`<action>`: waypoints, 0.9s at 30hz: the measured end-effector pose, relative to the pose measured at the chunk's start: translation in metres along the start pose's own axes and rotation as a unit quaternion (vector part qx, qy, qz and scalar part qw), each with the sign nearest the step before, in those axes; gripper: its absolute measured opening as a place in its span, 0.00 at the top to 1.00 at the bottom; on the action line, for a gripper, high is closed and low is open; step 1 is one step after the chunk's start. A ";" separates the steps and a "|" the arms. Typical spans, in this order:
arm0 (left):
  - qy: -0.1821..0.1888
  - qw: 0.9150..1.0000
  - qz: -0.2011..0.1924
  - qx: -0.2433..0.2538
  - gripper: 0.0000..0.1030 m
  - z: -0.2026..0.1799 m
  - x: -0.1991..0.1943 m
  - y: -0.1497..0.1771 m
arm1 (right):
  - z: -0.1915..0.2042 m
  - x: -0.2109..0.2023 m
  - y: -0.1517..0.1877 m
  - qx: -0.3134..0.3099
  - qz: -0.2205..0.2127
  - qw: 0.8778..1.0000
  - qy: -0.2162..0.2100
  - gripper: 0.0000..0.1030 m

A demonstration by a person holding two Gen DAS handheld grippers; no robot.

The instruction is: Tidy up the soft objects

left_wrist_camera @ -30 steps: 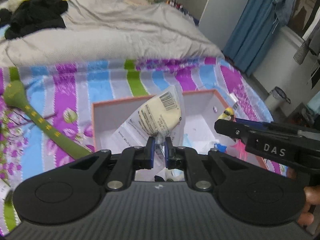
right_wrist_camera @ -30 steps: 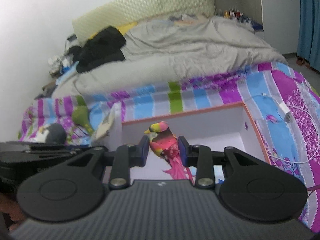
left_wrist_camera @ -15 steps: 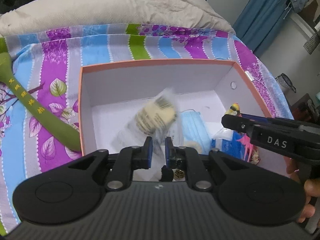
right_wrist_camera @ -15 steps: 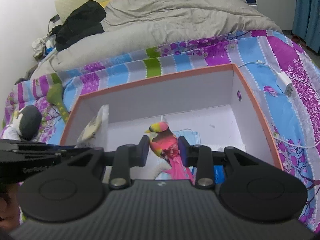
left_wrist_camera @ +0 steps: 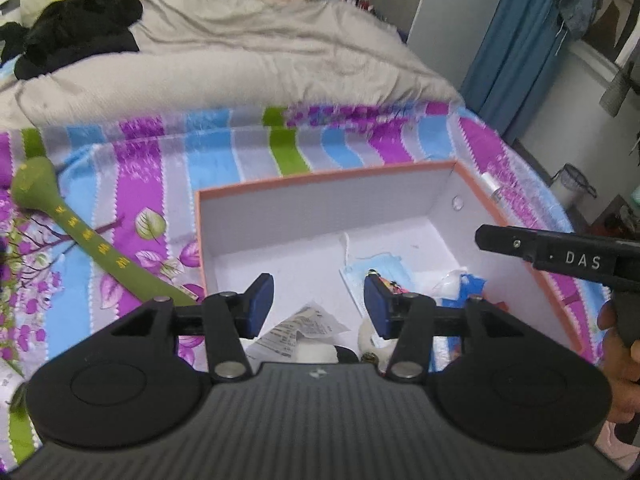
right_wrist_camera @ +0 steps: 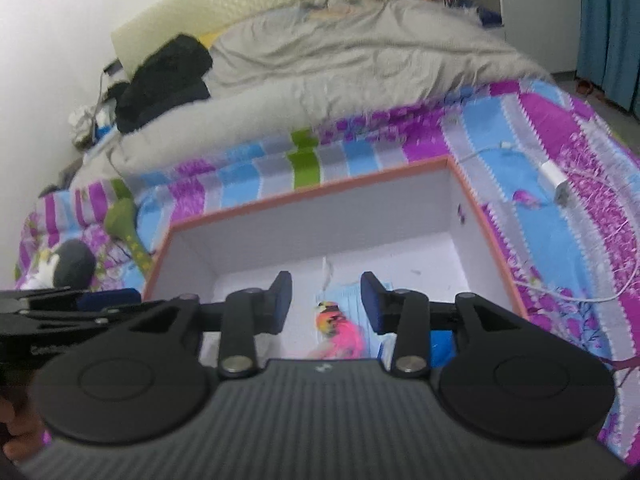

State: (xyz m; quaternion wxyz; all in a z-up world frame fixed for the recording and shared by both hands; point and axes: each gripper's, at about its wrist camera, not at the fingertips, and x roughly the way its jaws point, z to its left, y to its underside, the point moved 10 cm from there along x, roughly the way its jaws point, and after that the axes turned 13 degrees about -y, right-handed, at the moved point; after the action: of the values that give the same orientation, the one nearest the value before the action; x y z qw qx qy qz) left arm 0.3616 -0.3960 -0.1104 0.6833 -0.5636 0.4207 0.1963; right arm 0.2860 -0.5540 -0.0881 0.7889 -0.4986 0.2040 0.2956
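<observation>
An orange-rimmed white box (left_wrist_camera: 320,178) lies on the striped bedspread; it also shows in the right wrist view (right_wrist_camera: 304,196). My left gripper (left_wrist_camera: 318,306) is open and empty above the box's near end. The plastic-wrapped cream soft item (left_wrist_camera: 298,332) lies on the box floor below it. My right gripper (right_wrist_camera: 326,306) is open and empty over the box. The pink toy bird (right_wrist_camera: 340,334) lies in the box under it, on a blue face mask (left_wrist_camera: 380,268). The right gripper's side (left_wrist_camera: 560,256) shows in the left wrist view.
A green long-handled soft toy (left_wrist_camera: 80,236) lies left of the box. A penguin plush (right_wrist_camera: 70,266) sits farther left. A white charger and cable (right_wrist_camera: 554,180) lie right of the box. A grey duvet (left_wrist_camera: 240,60) and black clothes (left_wrist_camera: 76,24) lie behind.
Both grippers have opened. The wrapped cream item has dropped from the left gripper into the box, and the pink bird has dropped from the right gripper. Both grippers have tilted back up.
</observation>
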 end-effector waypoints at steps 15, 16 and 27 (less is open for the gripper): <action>0.030 0.996 -0.085 -0.022 0.46 0.019 -0.144 0.013 | 0.072 -0.117 0.010 -0.050 -0.089 0.995 0.021 0.60; 0.031 0.995 -0.091 -0.023 0.46 0.020 -0.155 0.016 | 0.074 -0.123 0.014 -0.049 -0.094 0.994 0.023 0.60; 0.033 0.990 -0.138 -0.018 0.46 0.027 -0.232 0.074 | 0.116 -0.181 0.073 -0.068 -0.125 0.990 0.020 0.60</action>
State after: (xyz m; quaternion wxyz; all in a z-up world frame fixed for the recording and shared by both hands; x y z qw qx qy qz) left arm 0.1843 -0.3015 0.0302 0.6794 -0.6343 0.3580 0.0891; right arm 0.1059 -0.4727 0.0237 0.7799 -0.5784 0.1348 0.1975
